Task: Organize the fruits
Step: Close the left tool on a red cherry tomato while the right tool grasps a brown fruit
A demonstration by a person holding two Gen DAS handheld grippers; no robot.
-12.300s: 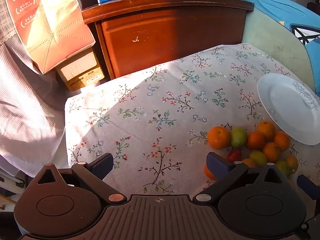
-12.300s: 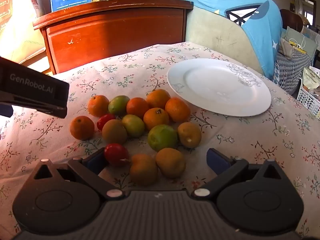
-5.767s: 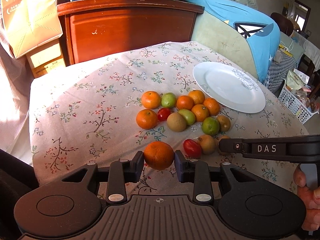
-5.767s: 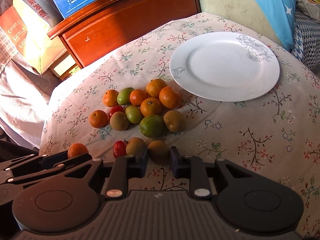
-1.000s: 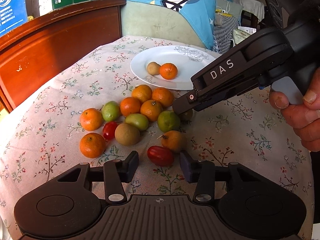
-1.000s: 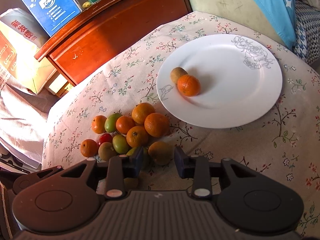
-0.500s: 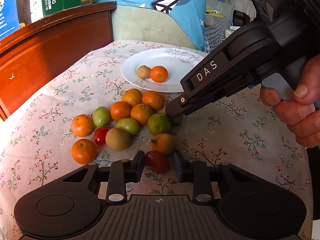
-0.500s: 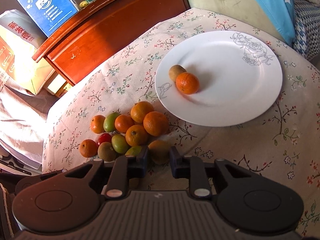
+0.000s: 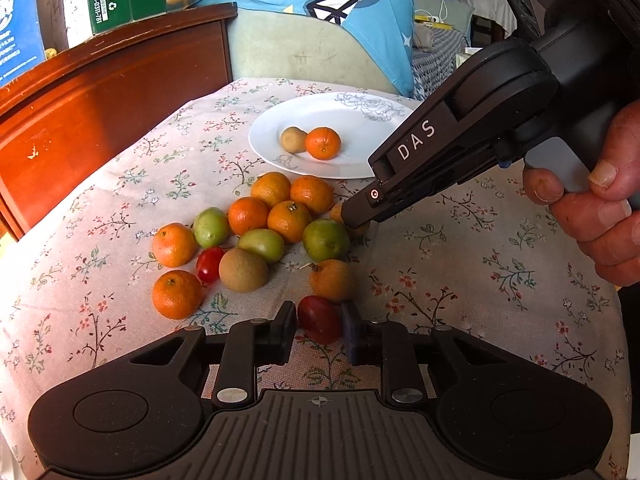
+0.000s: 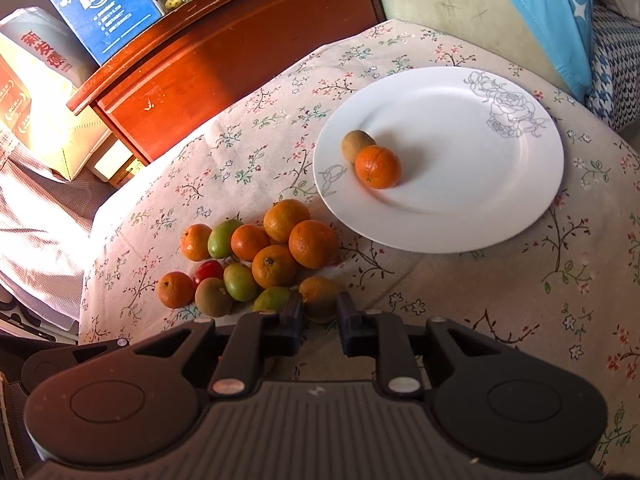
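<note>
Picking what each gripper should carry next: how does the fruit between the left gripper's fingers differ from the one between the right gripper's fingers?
The left gripper brackets a red cherry tomato; the right gripper brackets a brownish-orange fruit. The tomato looks glossy, the brownish-orange fruit dull. The tomato lies at the near edge of the pile, with another brownish fruit just behind it; the right one sits nearer the white plate. Both rest on the floral tablecloth, not on the plate.

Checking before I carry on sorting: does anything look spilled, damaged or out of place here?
Nothing stands out. A tangerine and a brown fruit sit on the white plate; the rest lie loosely clustered on the floral tablecloth, intact.
</note>
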